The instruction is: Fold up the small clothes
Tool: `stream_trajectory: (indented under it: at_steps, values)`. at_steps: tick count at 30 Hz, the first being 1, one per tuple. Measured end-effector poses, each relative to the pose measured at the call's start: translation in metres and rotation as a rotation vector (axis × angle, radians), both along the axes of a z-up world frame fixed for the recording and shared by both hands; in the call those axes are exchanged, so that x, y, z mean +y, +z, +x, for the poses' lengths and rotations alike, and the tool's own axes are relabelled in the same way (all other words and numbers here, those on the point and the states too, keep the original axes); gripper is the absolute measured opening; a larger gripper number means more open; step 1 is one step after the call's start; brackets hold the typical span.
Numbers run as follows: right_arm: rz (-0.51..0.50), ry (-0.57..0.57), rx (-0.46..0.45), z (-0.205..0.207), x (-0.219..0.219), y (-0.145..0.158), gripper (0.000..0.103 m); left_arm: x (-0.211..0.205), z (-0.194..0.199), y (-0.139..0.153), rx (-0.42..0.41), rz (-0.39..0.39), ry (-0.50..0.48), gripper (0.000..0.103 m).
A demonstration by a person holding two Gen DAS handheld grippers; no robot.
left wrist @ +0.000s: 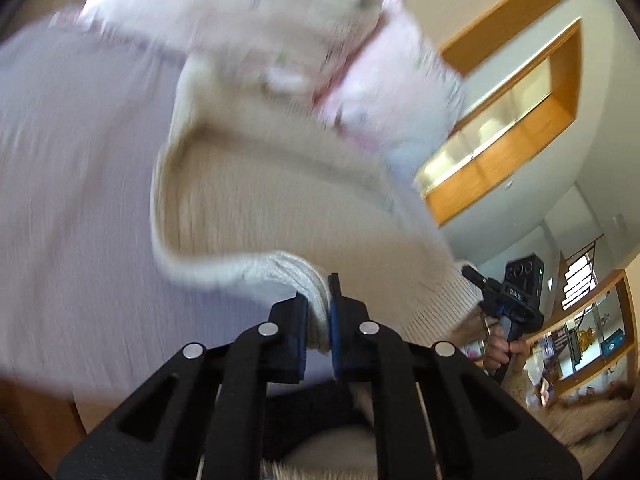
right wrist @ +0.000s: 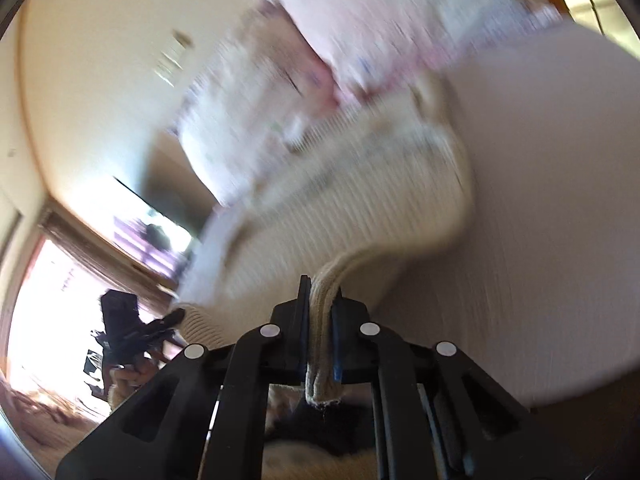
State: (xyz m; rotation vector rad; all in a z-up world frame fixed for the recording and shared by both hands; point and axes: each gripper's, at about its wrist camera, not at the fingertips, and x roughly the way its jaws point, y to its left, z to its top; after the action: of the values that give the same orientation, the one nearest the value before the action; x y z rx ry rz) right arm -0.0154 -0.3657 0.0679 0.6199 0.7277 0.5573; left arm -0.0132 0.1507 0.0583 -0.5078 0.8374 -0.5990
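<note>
Against wood-trimmed walls, both grippers' fingers (left wrist: 318,312) (right wrist: 322,316) pinch the lifted cream knit garment (left wrist: 256,208).

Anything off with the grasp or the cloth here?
Nothing damaged. Both grippers, left and right, clamp the cream ribbed knit garment by bunched edges, so it hangs creased; heavy motion blur hides the pink patterned cloth behind.
</note>
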Motion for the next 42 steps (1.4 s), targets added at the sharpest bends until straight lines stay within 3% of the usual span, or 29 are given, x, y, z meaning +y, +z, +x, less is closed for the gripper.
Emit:
stream_trajectory:
  at_steps: [4,6,9,10,11,12,13,15,17,19,21,22,24,28,29,30,31,34,37,40,42]
  values:
    - [0.064,-0.054,-0.124,0.068,-0.013,0.043,0.009,0.016,0.073,0.030,-0.121,-0.017,0.111,0.009]
    - [0.084,-0.099,-0.141,0.111,-0.016,0.053,0.009,0.021,0.122,0.036,-0.152,-0.042,0.182,0.009]
    - [0.085,-0.209,-0.104,0.191,-0.015,0.049,0.011,0.016,0.193,0.030,-0.164,-0.025,0.271,0.012]
    - [0.065,-0.253,-0.058,0.213,-0.013,0.041,0.015,0.015,0.212,0.022,-0.142,-0.009,0.294,0.015]
    - [0.033,-0.308,0.022,0.239,-0.012,0.026,0.027,0.017,0.231,0.009,-0.092,0.004,0.313,0.018]
    - [-0.014,-0.349,0.098,0.256,-0.010,0.012,0.040,0.019,0.241,0.001,-0.046,0.006,0.325,0.029]
    - [-0.045,-0.376,0.151,0.264,-0.008,0.001,0.045,0.024,0.247,-0.009,0.005,-0.010,0.335,0.034]
    - [-0.046,-0.361,0.146,0.260,-0.006,-0.008,0.065,0.034,0.242,-0.014,0.005,-0.034,0.338,0.066]
    - [-0.088,-0.336,0.099,0.254,0.000,-0.009,0.069,0.041,0.234,-0.018,-0.011,0.022,0.347,0.071]
    - [-0.098,-0.304,0.103,0.256,0.005,-0.014,0.074,0.043,0.233,-0.025,0.028,0.035,0.325,0.071]
    - [-0.121,-0.285,0.195,0.266,0.009,-0.030,0.076,0.042,0.235,-0.038,0.101,0.015,0.297,0.071]
    - [-0.132,-0.286,0.198,0.268,0.010,-0.034,0.076,0.041,0.233,-0.045,0.130,0.016,0.287,0.071]
    - [-0.142,-0.290,0.177,0.265,0.014,-0.025,0.077,0.037,0.233,-0.058,0.174,0.035,0.273,0.071]
    - [-0.113,-0.252,0.114,0.244,0.014,-0.011,0.078,0.028,0.227,-0.064,0.166,0.055,0.269,0.069]
    - [-0.109,-0.245,0.104,0.241,0.013,-0.008,0.079,0.024,0.230,-0.066,0.187,0.024,0.262,0.054]
    - [-0.102,-0.236,0.092,0.236,0.010,-0.006,0.079,0.021,0.233,-0.071,0.218,-0.007,0.254,0.024]
    - [-0.091,-0.228,0.082,0.230,0.006,-0.005,0.079,0.021,0.235,-0.077,0.257,-0.070,0.244,0.019]
    - [-0.062,-0.231,0.058,0.216,-0.009,0.000,0.079,0.013,0.236,-0.058,0.228,-0.260,0.216,0.015]
    - [-0.043,-0.262,0.021,0.200,-0.030,0.006,0.079,-0.024,0.243,-0.020,0.134,-0.341,0.134,0.014]
    - [-0.042,-0.313,-0.026,0.190,-0.048,0.014,0.079,-0.109,0.266,0.012,0.066,-0.495,-0.024,0.014]
    - [-0.043,-0.369,-0.055,0.182,-0.061,0.017,0.080,-0.166,0.279,0.013,0.071,-0.564,-0.113,0.018]
